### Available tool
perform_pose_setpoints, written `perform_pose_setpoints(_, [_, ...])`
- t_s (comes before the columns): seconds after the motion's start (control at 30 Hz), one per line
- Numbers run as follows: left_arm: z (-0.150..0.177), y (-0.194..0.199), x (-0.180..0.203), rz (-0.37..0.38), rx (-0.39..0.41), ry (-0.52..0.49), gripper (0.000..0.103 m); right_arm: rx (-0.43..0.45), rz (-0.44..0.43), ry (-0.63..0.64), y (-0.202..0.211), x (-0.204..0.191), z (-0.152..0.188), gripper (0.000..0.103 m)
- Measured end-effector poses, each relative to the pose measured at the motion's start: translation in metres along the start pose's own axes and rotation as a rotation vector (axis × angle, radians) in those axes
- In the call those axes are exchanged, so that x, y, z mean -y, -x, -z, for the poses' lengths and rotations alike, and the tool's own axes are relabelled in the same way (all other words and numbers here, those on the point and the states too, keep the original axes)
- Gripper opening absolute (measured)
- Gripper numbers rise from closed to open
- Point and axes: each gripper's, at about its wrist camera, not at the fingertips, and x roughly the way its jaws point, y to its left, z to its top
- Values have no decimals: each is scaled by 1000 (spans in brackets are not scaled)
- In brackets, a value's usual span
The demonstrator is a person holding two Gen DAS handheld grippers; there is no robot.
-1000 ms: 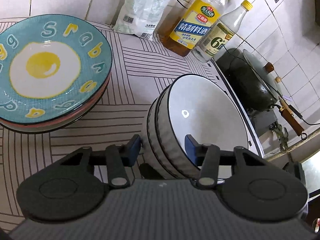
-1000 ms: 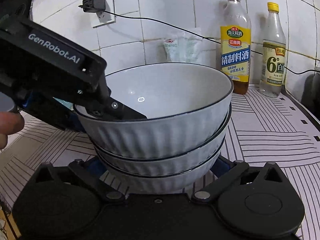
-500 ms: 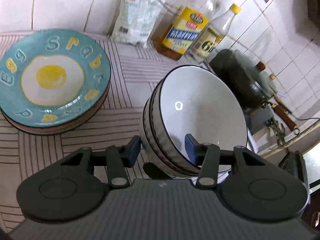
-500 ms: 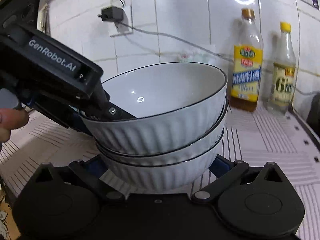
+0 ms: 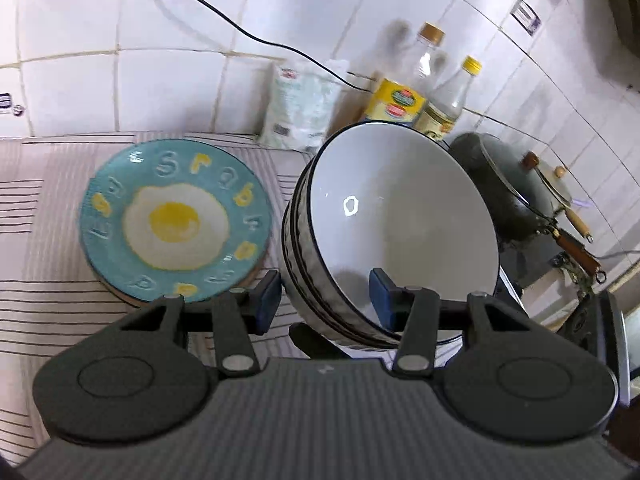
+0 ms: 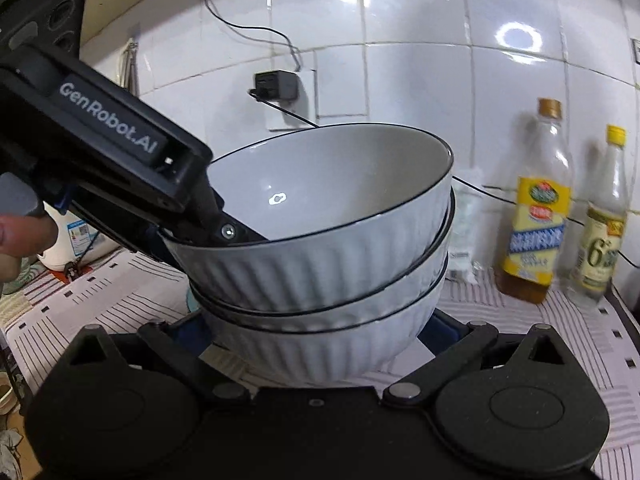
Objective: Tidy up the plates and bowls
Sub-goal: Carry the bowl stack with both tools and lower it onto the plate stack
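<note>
I am lifting the stack of bowls [image 6: 320,256] off the striped counter [image 5: 60,308] with both grippers; a second ago it sat lower, and the wall sockets are only now coming into view. My left gripper [image 5: 324,296] is clamped across the stack's rim, one pad outside, one inside the top bowl. My right gripper [image 6: 316,332] is cradling the bottom bowl from both sides. Three white ribbed bowls with dark rims are nesting, slightly tilted, just beside the egg-patterned plates [image 5: 176,220] near the counter's back edge. The bowls look gathered, ready for moving.
</note>
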Motion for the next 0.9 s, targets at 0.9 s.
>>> perform_pose_setpoints(0.9, [-49, -41, -104, -171, -61, 112, 47, -74, -159, 2, -127, -27, -12, 103])
